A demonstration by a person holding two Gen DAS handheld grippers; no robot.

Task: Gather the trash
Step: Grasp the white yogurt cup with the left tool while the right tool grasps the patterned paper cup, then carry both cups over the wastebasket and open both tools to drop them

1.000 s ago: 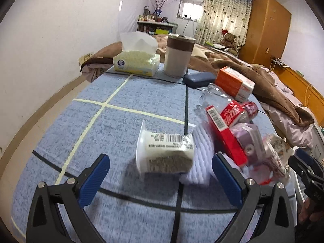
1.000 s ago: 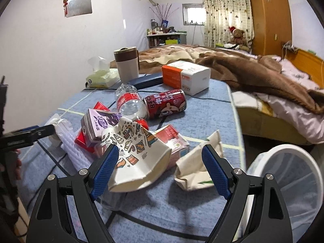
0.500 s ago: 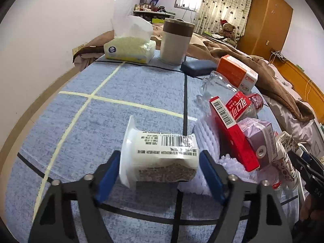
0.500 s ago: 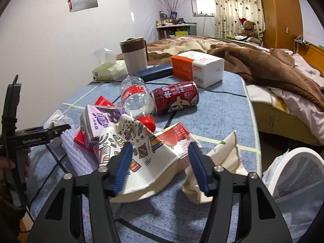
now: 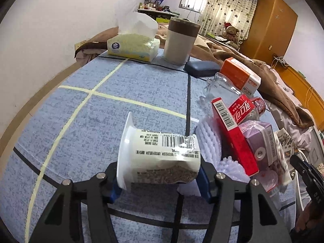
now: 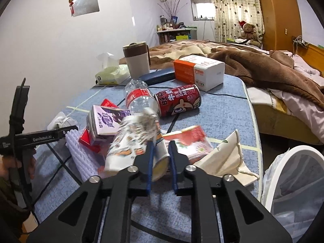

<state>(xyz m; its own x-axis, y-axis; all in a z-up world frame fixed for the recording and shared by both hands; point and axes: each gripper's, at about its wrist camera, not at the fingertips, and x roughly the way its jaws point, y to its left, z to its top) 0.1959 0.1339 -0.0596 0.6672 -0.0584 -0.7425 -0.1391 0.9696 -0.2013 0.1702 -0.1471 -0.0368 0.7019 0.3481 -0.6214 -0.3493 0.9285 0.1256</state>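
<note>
My left gripper (image 5: 159, 179) is shut on a white plastic cup (image 5: 160, 158) with a barcode label that lies on its side on the blue table (image 5: 101, 121). My right gripper (image 6: 162, 162) is shut on a crumpled patterned paper cup (image 6: 131, 141), which looks blurred. Around it lie a purple drink carton (image 6: 105, 121), a clear plastic bottle (image 6: 139, 99), a red can (image 6: 178, 101), a red-and-white carton (image 6: 188, 141), white foam netting (image 6: 79, 154) and a crumpled paper bag (image 6: 226, 158). The left gripper also shows at the left of the right wrist view (image 6: 60, 135).
A white mesh bin (image 6: 293, 182) stands off the table's right edge. At the far end stand a tissue box (image 5: 133, 44), a beige tumbler (image 5: 180, 40), a dark case (image 5: 200, 67) and an orange-white box (image 5: 241, 77). A bed with brown blanket (image 6: 263, 68) lies beyond.
Both grippers have closed from wide open. The left one has moved in and shut on the white cup. The right one has shut on the patterned paper cup.
</note>
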